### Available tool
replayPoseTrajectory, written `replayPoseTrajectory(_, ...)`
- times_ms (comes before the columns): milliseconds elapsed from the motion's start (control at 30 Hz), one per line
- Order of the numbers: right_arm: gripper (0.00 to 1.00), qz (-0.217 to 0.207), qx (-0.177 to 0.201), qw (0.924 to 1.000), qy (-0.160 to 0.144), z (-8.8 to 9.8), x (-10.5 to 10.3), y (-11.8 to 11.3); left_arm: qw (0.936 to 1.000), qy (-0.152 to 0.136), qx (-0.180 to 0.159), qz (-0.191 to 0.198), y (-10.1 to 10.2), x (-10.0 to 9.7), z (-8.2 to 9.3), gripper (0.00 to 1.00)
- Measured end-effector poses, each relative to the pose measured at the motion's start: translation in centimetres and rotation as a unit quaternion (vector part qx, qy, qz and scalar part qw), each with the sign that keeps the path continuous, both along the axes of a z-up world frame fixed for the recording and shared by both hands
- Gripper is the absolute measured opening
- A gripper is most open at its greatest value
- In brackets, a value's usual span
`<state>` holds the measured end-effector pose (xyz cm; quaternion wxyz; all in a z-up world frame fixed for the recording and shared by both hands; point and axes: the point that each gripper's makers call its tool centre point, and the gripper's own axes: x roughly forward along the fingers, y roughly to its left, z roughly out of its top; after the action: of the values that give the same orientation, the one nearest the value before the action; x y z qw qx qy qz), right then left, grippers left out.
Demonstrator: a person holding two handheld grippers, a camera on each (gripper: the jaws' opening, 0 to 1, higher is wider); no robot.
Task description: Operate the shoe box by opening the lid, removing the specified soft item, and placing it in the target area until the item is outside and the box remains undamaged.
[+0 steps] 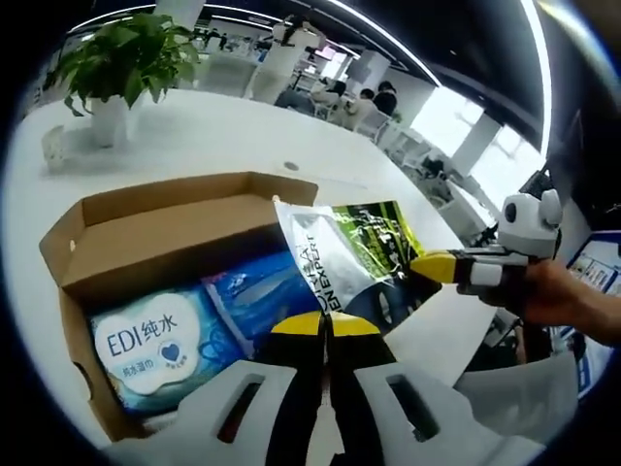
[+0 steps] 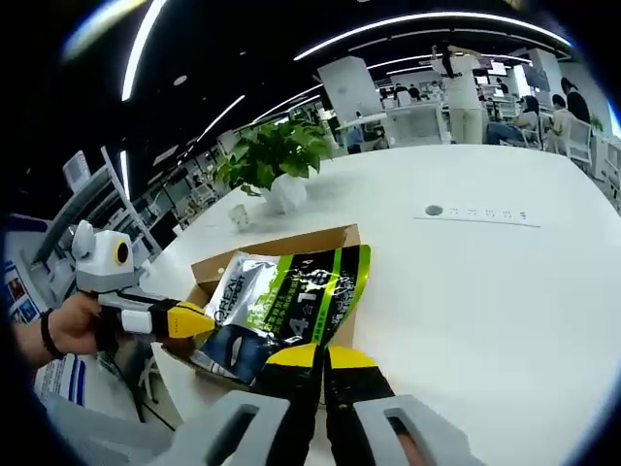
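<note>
An open brown cardboard shoe box [image 1: 146, 209] [image 2: 291, 243] sits on the white table. A soft silver, green and black pouch [image 1: 349, 252] [image 2: 291, 291] hangs lifted over the box's right side. My left gripper [image 1: 326, 325] [image 2: 189, 320] is shut on the pouch's near edge. My right gripper [image 1: 437, 267] [image 2: 321, 357] is shut on its opposite edge, so the pouch stretches between the two. Inside the box lie a white and blue wet-wipes pack [image 1: 155, 345] and a blue packet [image 1: 257, 291].
The white table [image 1: 223, 126] [image 2: 485, 291] spreads wide beyond the box. A potted plant [image 1: 121, 58] [image 2: 277, 155] and a small cup [image 1: 53, 146] [image 2: 238, 216] stand behind the box. A person's hand [image 1: 563, 301] [image 2: 68, 325] holds each gripper. Desks and people fill the background.
</note>
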<state>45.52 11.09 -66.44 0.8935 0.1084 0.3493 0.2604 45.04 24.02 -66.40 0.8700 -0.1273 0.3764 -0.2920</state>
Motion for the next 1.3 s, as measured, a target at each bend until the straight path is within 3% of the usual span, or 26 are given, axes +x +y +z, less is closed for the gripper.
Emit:
replayPoseTrajectory(667,0.0,-0.053,0.007,0.9986,0.006,-0.6,-2.0,-6.2,0.9988,0.004,0.0,-0.05,-6.2,-1.0,-0.1,0.0)
replayPoseTrajectory(1300,0.0,-0.08,0.003,0.9968,0.01,-1.2,-3.2,-10.4,0.9953,0.001,0.01,-0.096,-10.9,-1.0,-0.1,0.0)
